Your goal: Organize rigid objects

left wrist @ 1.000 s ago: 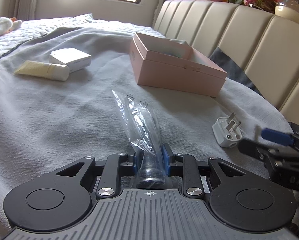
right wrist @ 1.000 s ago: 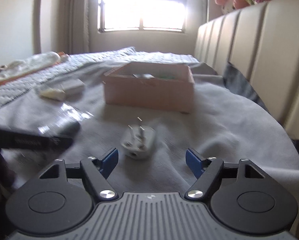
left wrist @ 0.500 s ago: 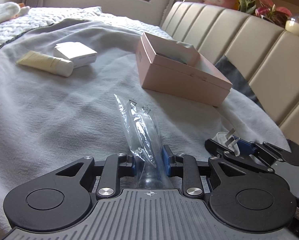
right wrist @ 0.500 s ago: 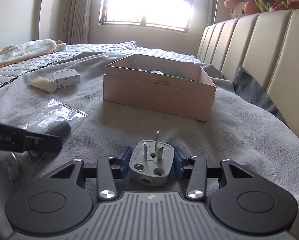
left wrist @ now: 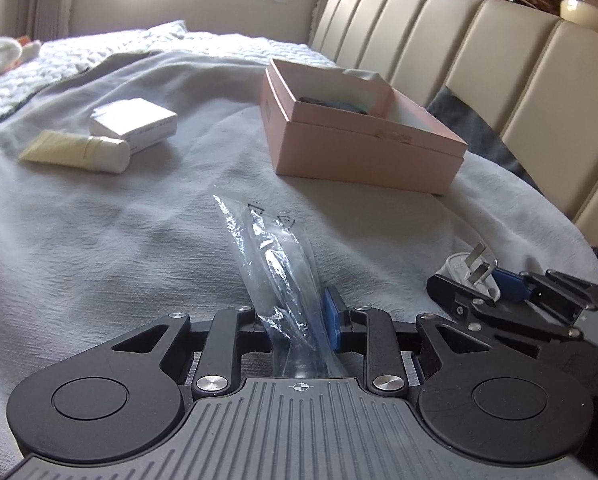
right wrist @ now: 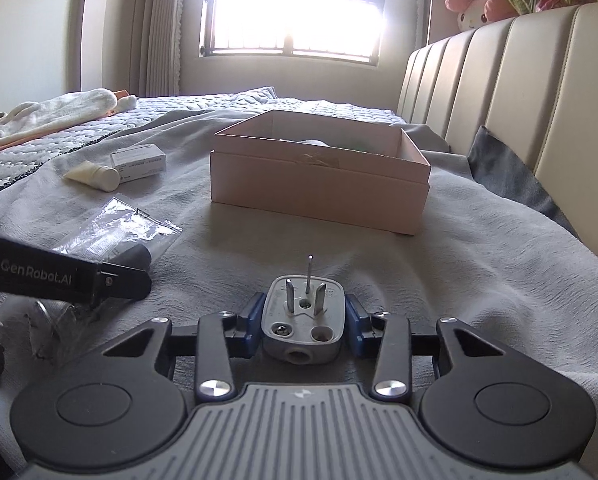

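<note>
Pinching the crinkled clear plastic bag [left wrist: 277,264] in your left gripper [left wrist: 299,320] and closing your right gripper [right wrist: 305,320] on the grey three-pin plug [right wrist: 303,316], you are lining both up for the open pink cardboard box [right wrist: 319,184] ahead on the grey blanket [left wrist: 99,240].

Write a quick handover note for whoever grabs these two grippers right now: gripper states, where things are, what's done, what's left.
Left gripper: jaws shut on the clear plastic bag with a dark item inside, low over the grey blanket.
Right gripper: jaws closing on the white plug adapter, pads at its sides, prongs pointing forward.
Pink box: open, ahead of both grippers, already holding some items.
Cream tube and small white box: lying side by side on the blanket, left of the pink box, untouched.
Left to do: probably bag and adapter into the pink box, then tube and small white box.
</note>
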